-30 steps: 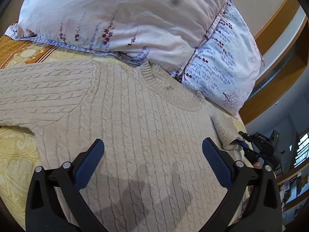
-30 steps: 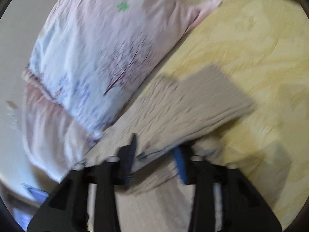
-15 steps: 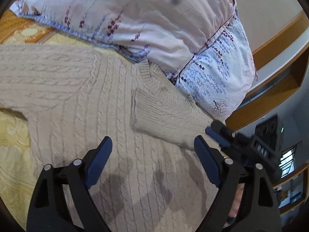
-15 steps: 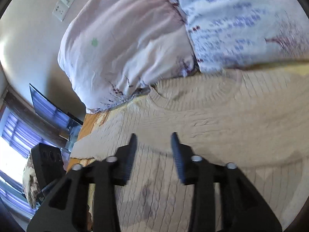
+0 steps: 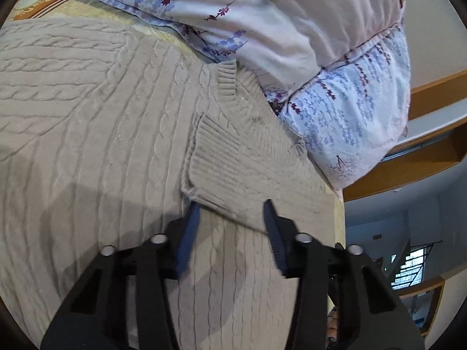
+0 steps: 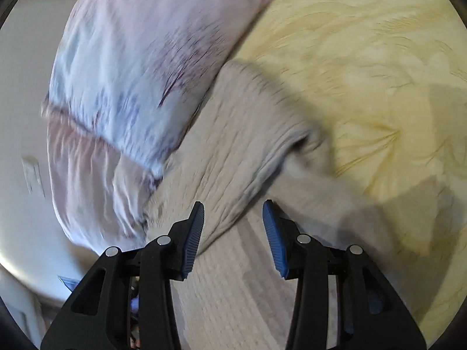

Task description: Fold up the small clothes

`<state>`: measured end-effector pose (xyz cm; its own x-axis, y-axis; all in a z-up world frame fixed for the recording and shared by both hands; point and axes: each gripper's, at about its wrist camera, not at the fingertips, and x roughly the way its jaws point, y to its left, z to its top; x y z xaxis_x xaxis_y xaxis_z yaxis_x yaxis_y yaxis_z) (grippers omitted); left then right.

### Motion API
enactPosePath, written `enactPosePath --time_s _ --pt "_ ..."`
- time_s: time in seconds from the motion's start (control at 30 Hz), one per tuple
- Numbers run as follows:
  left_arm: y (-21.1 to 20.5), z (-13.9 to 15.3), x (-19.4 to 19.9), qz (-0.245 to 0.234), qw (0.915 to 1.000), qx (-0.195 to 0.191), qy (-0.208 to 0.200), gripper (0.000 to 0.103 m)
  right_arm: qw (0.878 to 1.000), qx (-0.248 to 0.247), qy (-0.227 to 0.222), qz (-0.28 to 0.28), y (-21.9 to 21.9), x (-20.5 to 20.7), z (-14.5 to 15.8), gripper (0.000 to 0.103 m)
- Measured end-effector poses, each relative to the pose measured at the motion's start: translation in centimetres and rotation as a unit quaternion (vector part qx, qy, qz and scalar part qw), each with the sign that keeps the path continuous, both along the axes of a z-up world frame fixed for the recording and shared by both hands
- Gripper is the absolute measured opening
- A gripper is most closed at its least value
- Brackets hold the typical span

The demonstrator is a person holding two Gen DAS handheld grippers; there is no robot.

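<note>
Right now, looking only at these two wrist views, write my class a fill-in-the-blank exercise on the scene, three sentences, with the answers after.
1. The beige sweater has a ____ knit pattern.
2. One sleeve is folded ____ the sweater's body.
3. The jaws of the left gripper stand ____, beside the sleeve's ribbed cuff, below the floral pillow.

Answers: cable; over; open
</note>
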<state>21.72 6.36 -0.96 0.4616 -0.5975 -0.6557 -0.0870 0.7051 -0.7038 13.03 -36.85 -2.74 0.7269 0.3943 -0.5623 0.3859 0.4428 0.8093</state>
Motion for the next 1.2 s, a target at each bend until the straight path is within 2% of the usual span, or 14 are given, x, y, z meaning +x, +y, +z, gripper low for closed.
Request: enactPosePath --time_s 0.13,0.17,0.2,0.27,0.37,0.43,0.6,0.7,0.73,0.8,0.87,0.93,1.07,1.2 --pt "-0.3 -0.6 1.5 0.004 0.9998 0.017 0.003 0.010 0.999 -0.020 -0.014 -0.029 -0.6 0.3 0.2 0.041" --pt "-0.4 -0.6 2.0 0.001 0.9996 0.027 -0.002 0.009 0.999 -0.026 -0.015 -0.031 -0.6 0.4 0.2 0.037" --pt "-0.5 -0.2 2.3 -0.003 0.9993 0.036 -0.011 0.009 0.999 -0.035 -0.015 -0.032 -0.6 0.7 0.2 0.033" --pt "-0.4 0.7 2.5 -0.009 0.9982 0.050 -0.033 0.008 0.998 -0.053 -0.024 -0.026 -0.3 0.8 0.7 0.011" --pt "0.3 2.6 2.1 -0.009 0.9951 0.068 -0.071 0.008 0.995 -0.085 -0.056 -0.014 1.1 0.4 2.1 0.008" --pt "0.9 3.0 1.7 -0.004 0.9923 0.095 -0.079 0.008 0.993 -0.105 -0.058 -0.004 1.9 0.1 2.3 0.008" --pt "1.4 1.1 1.4 -0.015 0.9898 0.136 -0.041 0.008 0.987 -0.158 -0.008 0.002 3.7 0.8 1.1 0.008" --pt "1.5 0.8 1.0 -0.014 0.9880 0.148 -0.044 0.013 0.983 -0.185 0.012 0.007 4.1 0.9 0.9 0.009" --pt "1.6 0.9 0.9 -0.013 0.9880 0.147 -0.046 0.019 0.980 -0.196 0.015 0.009 4.2 0.8 1.2 0.011" --pt "2.3 1.5 0.1 -0.005 0.9884 0.143 -0.052 0.037 0.978 -0.208 0.017 0.008 4.4 0.4 1.6 0.024" --pt "3.5 2.5 -1.2 0.004 0.9881 0.137 -0.070 0.062 0.976 -0.217 0.007 0.008 4.6 -0.2 2.0 0.058" --pt "5.1 3.7 -2.8 0.013 0.9863 0.136 -0.093 0.074 0.973 -0.229 -0.011 0.015 5.0 -0.9 2.4 0.069" --pt "10.6 5.6 -7.1 0.068 0.9781 0.153 -0.124 0.080 0.968 -0.242 -0.044 0.053 6.6 -1.1 2.2 0.070" --pt "16.9 5.6 -10.3 0.149 0.9705 0.161 -0.099 0.079 0.966 -0.245 -0.053 0.070 7.5 -0.9 1.8 0.072"
